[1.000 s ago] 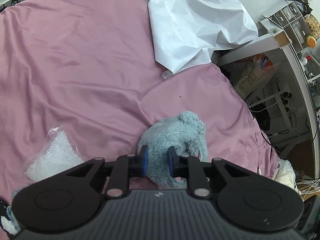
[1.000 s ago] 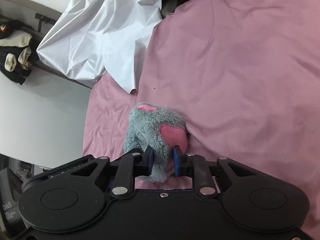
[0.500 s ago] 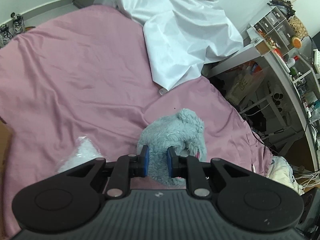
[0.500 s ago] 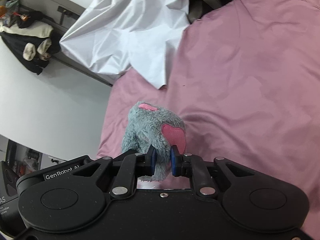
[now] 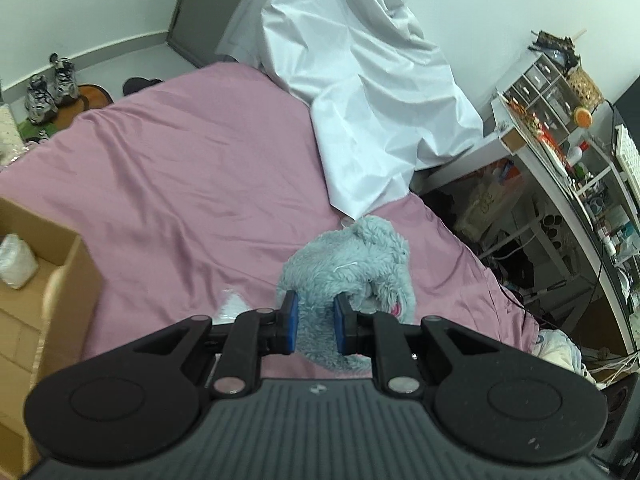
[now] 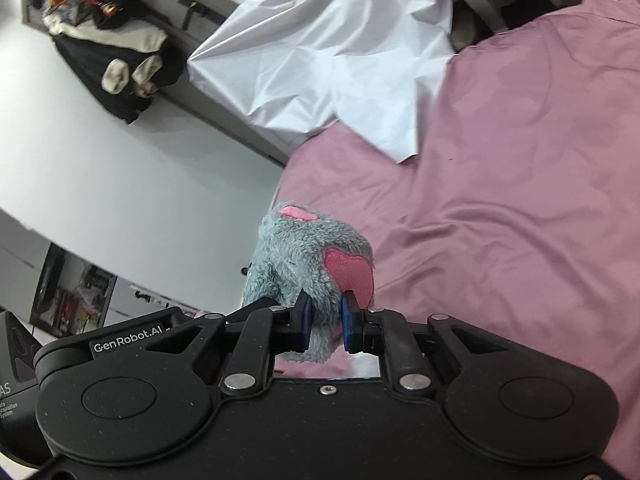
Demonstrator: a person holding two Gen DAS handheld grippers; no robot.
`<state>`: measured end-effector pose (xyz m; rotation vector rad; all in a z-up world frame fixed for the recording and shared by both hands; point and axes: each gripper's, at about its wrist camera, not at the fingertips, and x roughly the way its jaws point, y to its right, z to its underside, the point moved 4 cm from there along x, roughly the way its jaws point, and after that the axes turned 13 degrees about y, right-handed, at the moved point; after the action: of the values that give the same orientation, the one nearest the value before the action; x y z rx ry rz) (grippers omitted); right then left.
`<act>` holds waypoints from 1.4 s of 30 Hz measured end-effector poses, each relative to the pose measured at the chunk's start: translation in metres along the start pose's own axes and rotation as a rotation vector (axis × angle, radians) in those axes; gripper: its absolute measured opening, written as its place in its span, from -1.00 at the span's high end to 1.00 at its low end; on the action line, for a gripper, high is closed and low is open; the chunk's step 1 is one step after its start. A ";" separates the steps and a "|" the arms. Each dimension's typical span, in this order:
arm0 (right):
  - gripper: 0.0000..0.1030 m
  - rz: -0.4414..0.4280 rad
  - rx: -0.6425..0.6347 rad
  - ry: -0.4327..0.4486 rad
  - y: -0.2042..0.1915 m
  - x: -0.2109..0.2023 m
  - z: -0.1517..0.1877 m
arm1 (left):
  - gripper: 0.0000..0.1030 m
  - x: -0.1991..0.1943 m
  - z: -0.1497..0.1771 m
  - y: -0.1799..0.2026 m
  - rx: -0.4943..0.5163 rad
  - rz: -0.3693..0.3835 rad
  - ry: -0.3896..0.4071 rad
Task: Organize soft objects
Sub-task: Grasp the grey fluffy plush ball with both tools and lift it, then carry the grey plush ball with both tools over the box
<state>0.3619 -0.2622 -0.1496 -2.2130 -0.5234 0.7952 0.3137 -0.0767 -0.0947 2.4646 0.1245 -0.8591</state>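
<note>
Your left tongs and right tongs each pinched the grey plush, raised over the bed, its long axis running away from you.

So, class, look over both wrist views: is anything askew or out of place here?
Yes. A crumpled white sheet spills from the headboard end over one corner of the pink bed. The grey plush toy is squashed and bunched, pinched by both the left gripper and the right gripper.
</note>
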 end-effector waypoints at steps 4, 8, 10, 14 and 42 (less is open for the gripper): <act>0.71 -0.019 -0.019 -0.012 -0.013 -0.003 0.007 | 0.68 -0.015 -0.003 -0.011 -0.017 -0.011 0.018; 0.71 -0.034 -0.043 -0.022 -0.026 -0.007 0.016 | 0.68 -0.030 -0.005 -0.022 -0.034 -0.023 0.031; 0.71 -0.044 -0.059 -0.026 -0.033 -0.008 0.021 | 0.68 -0.038 -0.006 -0.027 -0.034 -0.028 0.040; 0.71 -0.066 -0.088 -0.036 -0.046 -0.010 0.029 | 0.68 -0.052 -0.009 -0.037 -0.043 -0.038 0.053; 0.71 -0.148 -0.244 -0.174 -0.141 0.012 0.127 | 0.68 -0.124 -0.026 -0.157 -0.143 -0.161 0.118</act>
<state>0.2675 -0.1004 -0.1203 -2.3029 -0.9006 0.8883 0.1907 0.0817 -0.0727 2.3938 0.4175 -0.7422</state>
